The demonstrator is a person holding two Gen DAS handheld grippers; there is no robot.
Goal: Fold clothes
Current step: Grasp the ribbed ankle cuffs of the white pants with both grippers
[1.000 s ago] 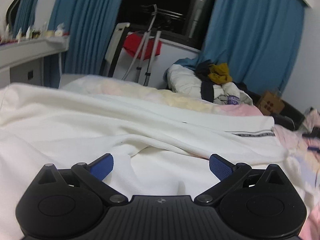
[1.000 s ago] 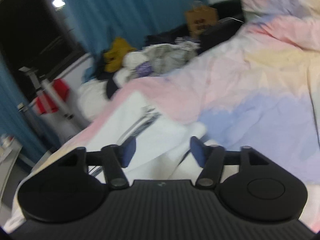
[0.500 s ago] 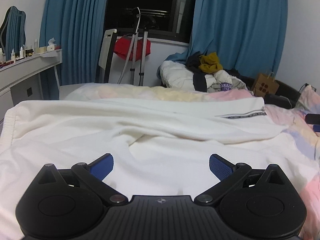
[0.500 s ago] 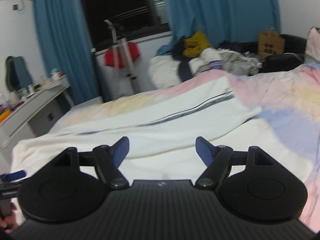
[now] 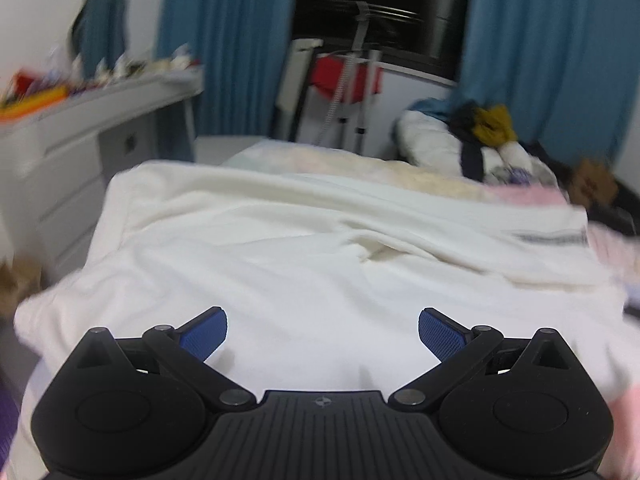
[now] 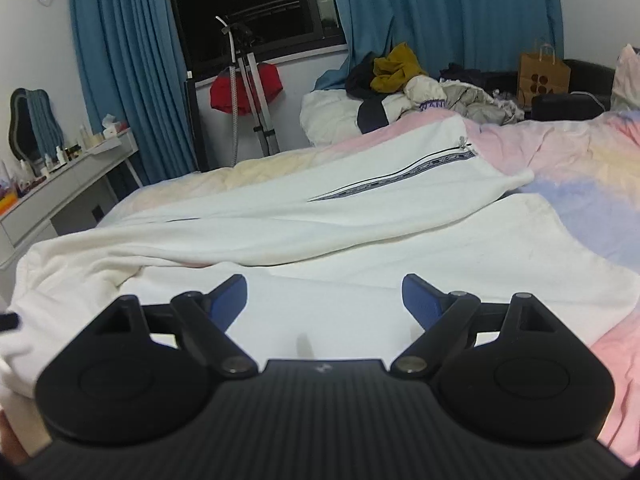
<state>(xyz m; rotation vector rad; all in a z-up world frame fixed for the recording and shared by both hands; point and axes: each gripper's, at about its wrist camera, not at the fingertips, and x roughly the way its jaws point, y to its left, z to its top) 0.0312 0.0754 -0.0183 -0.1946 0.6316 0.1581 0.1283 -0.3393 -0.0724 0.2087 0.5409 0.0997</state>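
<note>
**Both grippers spread wide above white garment on the bed**

The left gripper [image 5: 322, 334] hangs with its blue pads spread wide, gripping nothing, over the near part of the white garment [image 5: 304, 264]. The right gripper [image 6: 324, 298] is likewise released, fingers apart, above the same cloth [image 6: 360, 216]. The garment lies rumpled across the bed [image 6: 580, 168], reaching its left edge; a dark striped zipper band [image 6: 400, 178] runs toward the far side. Pastel bedding shows at the right edge. Beyond the far edge sit a clothes pile [image 6: 400, 80], blue curtains [image 6: 120, 60] and a dresser [image 5: 92, 128] on the left.
</note>
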